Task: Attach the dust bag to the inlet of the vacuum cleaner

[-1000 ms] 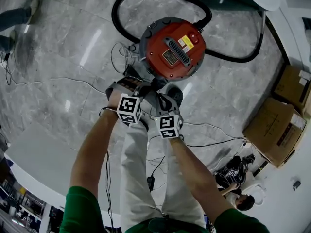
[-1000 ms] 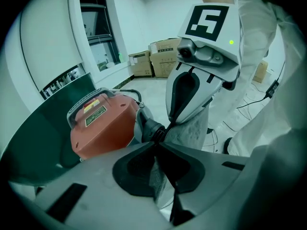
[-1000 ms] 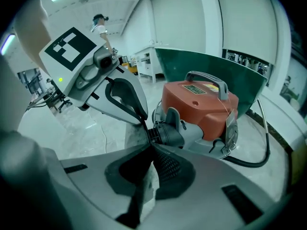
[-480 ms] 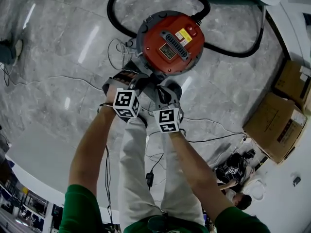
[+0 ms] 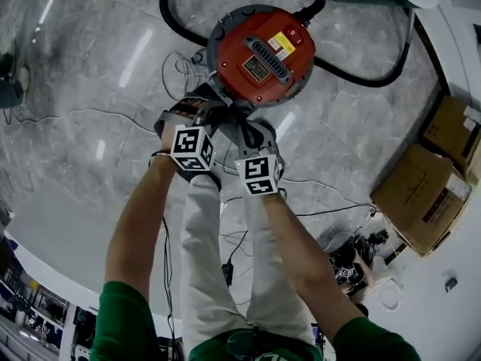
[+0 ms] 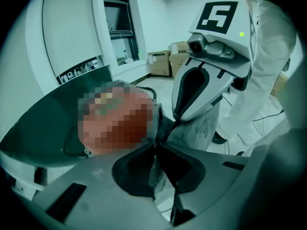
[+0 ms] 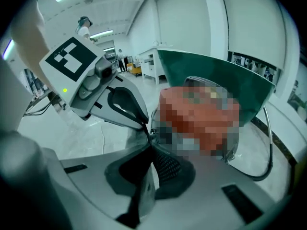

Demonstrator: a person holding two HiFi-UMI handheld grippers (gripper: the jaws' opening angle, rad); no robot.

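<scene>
Presently the left gripper has its jaws pressed together on a thin fold of the grey dust bag. The right gripper likewise stands all but closed, pinching a thin edge that appears to be the same bag. The two sets of tips meet close together, with the bag gathered between them and hanging clear of the floor. In the head view both grippers sit just beside the near rim of the vacuum cleaner, a red-topped canister standing upright on the marble floor. A black hose loops away from its far side. Cardboard boxes lie well apart, to the right.

The inlet cannot be made out in any view, so the bag is judged not yet attached; the step in hand appears to be bringing it up to the canister.

Recommended practice: hold both pinches firm and even, avoid drawing the grippers apart lest the fabric tear, present the bag's opening square to the inlet, and release only once it seats fully.
</scene>
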